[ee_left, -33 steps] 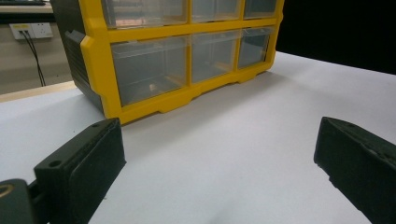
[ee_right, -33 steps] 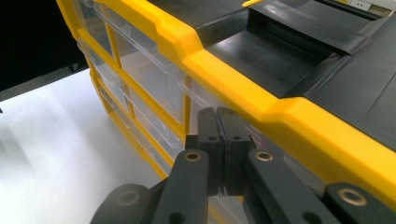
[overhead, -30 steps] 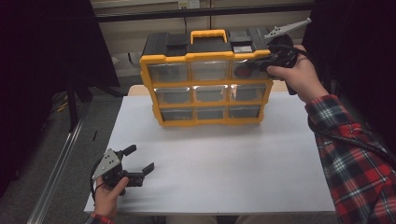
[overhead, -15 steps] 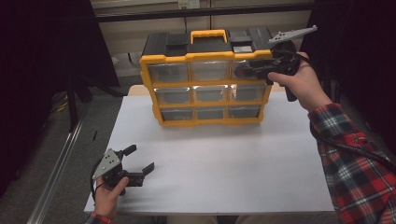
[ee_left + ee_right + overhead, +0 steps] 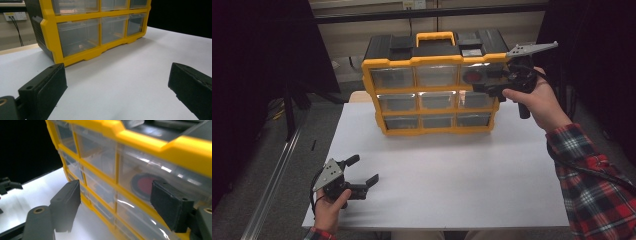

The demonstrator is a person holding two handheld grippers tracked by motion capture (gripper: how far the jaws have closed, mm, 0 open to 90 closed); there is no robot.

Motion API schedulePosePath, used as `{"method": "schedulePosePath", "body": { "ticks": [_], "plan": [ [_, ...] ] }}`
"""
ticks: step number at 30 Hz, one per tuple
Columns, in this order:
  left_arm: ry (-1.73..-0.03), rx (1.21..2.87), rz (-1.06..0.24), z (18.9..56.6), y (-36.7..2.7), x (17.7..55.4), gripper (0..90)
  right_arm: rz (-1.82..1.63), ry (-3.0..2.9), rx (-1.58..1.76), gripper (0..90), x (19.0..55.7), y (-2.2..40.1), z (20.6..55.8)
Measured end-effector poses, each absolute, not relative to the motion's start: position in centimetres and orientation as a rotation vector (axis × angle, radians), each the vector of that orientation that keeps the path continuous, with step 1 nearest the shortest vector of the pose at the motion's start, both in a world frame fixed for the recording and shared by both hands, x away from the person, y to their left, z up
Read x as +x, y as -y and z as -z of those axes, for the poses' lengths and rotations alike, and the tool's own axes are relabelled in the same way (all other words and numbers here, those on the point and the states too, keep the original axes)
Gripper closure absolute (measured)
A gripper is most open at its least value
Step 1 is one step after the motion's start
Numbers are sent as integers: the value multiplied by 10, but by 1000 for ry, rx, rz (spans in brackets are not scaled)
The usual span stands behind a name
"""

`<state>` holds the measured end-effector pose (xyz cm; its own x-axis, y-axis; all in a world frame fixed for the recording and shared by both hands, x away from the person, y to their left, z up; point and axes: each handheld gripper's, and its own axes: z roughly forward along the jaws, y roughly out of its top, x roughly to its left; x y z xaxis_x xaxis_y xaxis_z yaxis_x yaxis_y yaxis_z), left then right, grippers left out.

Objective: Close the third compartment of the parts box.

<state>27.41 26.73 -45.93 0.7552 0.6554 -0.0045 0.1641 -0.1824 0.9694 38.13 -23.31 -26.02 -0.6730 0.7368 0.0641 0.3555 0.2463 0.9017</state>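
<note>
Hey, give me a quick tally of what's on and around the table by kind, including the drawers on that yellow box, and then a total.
Yellow organizer box: 1
Clear drawers on its front: 9
Grippers: 2, left gripper and right gripper
White table: 1
Total: 13

1. A yellow organiser (image 5: 434,95) with clear drawers and a black top stands upright at the table's (image 5: 452,175) 12 o'clock edge.
2. The right gripper (image 5: 492,86), held by the right hand (image 5: 537,100), is at the organiser's 3 o'clock side, jaws against the top-right drawer (image 5: 476,75), which holds something red.
3. The left gripper (image 5: 362,172), jaws spread, rests at the table's 8 o'clock corner in the left hand (image 5: 329,210).
4. A plaid sleeve (image 5: 597,185) runs in from 4 o'clock.
</note>
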Motion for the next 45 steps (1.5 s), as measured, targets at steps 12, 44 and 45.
{"method": "schedulePosePath", "body": {
  "ticks": [12, 44, 45],
  "plan": [
    [-662, 1704, -482, 460, -267, 273, 19, -1438, -2156, 971, 127, 362, 230, 283],
    [-649, 1718, -499, 459, -267, 273, 19, -1529, -2134, 1027, 94, 325, 248, 353],
    [-649, 1719, -499, 459, -267, 273, 19, -1535, -2133, 1026, 94, 324, 249, 356]
  ]
}}
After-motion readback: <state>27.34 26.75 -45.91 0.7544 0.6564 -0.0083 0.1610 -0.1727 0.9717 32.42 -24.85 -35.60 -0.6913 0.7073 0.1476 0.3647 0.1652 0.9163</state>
